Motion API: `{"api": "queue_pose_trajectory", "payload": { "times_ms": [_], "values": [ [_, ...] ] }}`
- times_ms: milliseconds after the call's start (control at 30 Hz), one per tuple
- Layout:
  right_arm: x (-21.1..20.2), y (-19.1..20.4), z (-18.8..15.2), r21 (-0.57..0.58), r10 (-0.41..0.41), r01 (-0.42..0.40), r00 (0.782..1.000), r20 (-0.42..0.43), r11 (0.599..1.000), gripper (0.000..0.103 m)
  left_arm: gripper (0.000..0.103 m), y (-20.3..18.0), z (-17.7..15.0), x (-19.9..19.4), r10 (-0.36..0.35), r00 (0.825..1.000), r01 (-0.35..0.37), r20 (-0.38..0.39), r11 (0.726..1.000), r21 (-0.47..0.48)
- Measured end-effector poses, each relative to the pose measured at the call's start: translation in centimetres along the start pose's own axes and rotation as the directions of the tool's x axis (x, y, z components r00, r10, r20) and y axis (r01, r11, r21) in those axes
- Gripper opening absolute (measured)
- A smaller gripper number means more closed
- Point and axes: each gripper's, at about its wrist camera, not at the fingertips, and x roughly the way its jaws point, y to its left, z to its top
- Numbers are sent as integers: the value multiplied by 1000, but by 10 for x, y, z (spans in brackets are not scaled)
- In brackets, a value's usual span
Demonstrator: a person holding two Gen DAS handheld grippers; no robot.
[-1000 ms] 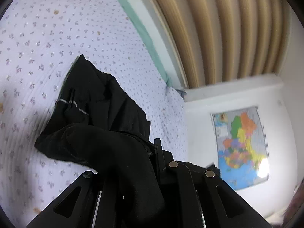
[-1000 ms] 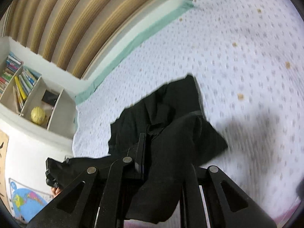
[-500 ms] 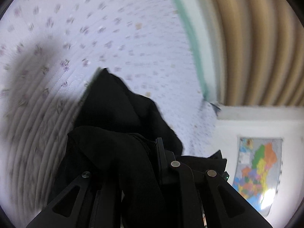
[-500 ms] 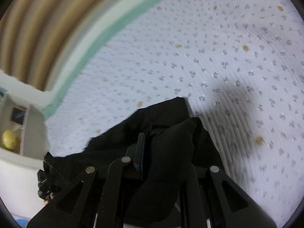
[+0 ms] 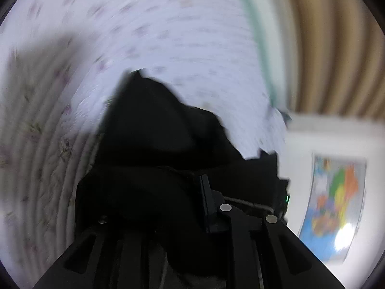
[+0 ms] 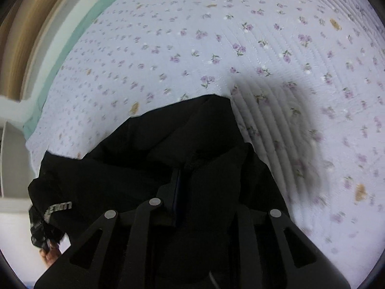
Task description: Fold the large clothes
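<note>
a bed (image 6: 240, 36) covered in a pale quilted spread with small purple flowers fills most of both views. in the left wrist view it is badly smeared by blur, so the flower print is hard to make out there.

a black garment (image 6: 168, 144) lies bunched on the bed and runs back into both tools. its full shape cannot be told: it is heaped, its near part is cut off by the frame, and its folds merge into the black tool arms. in the left wrist view the black garment (image 5: 156, 132) hides one finger of the left tool (image 5: 182, 192) entirely.

the left tool's jaws are opening, with cloth draped between and over them; whether the pads still press on it cannot be told. the right tool (image 6: 192, 187) is likewise opening, cloth bunched between its fingers, the grip itself hidden.

a wall map (image 5: 336, 204) in bright colours hangs at the right, too blurred to read. a grey label (image 6: 59, 207) on the garment's left edge carries letters, too small and tilted to read. a bit of a hand (image 6: 50, 256) shows at the lower left, mostly cut off.
</note>
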Motion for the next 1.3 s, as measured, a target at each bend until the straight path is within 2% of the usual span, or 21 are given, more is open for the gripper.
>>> {"api": "queue_pose_trajectory", "payload": {
  "times_ms": [67,100,167,200,233,267,333,400,467,533,600,700,800,1033,1067,1167,1200,1233,1300],
  "values": [
    [-27,2,-10,-62,14,-13,1000,16,998,26,29,-17,-16,-23,-14,1000,16,-20,996,83],
    [-38,3,-14,-84,24,-22,999,22,996,31,33,-23,-24,-32,-28,999,31,-30,994,108],
    [-61,-1,-25,-105,84,-81,996,27,991,47,35,-33,-41,-50,-76,995,85,-57,983,164],
    [-73,-5,-31,-104,123,-119,992,31,987,63,38,-40,-53,-62,-123,989,137,-80,970,202],
    [-87,-9,-38,-103,157,-152,987,46,983,72,42,-43,-62,-72,-160,983,177,-92,959,223],
    [-98,-12,-44,-105,179,-171,982,63,980,74,45,-46,-68,-78,-185,978,202,-94,951,234],
    [-116,-14,-54,-109,211,-200,973,93,974,76,63,-50,-81,-96,-231,971,239,-62,935,262],
    [-127,-13,-61,-128,203,-187,971,126,974,78,66,-52,-86,-105,-187,982,179,1,940,290],
    [-130,-10,-63,-166,144,-118,978,152,979,80,66,-52,-84,-100,-36,997,15,66,955,295],
    [-124,-8,-58,-189,103,-73,983,155,979,80,66,-49,-74,-82,136,983,-164,119,949,270],
    [-113,-4,-47,-214,77,-41,984,162,976,80,65,-40,-58,-62,229,963,-258,145,937,234],
    [-89,5,-25,-260,-3,53,982,189,964,80,65,-28,-37,-43,251,953,-281,169,942,186],
    [-64,10,-1,-313,-45,107,979,201,944,80,65,-16,-16,-32,304,936,-332,179,929,161],
    [-20,0,39,-330,-45,102,983,177,938,80,65,7,20,-21,344,923,-368,172,920,134],
    [-13,-3,43,-325,-43,94,986,161,941,80,65,10,23,-20,344,925,-366,164,922,129],
    [6,-8,46,-304,-13,45,994,107,952,79,64,14,24,-12,295,947,-310,126,944,113],
    [7,-6,43,-310,-13,48,993,113,950,60,52,10,21,-12,277,952,-295,131,946,137],
    [7,-1,39,-333,-34,77,990,134,940,36,26,2,21,-5,276,950,-299,147,940,167],
    [0,10,26,-380,-93,166,975,202,910,28,11,-15,10,-8,314,930,-355,190,900,251]
  ]
}}
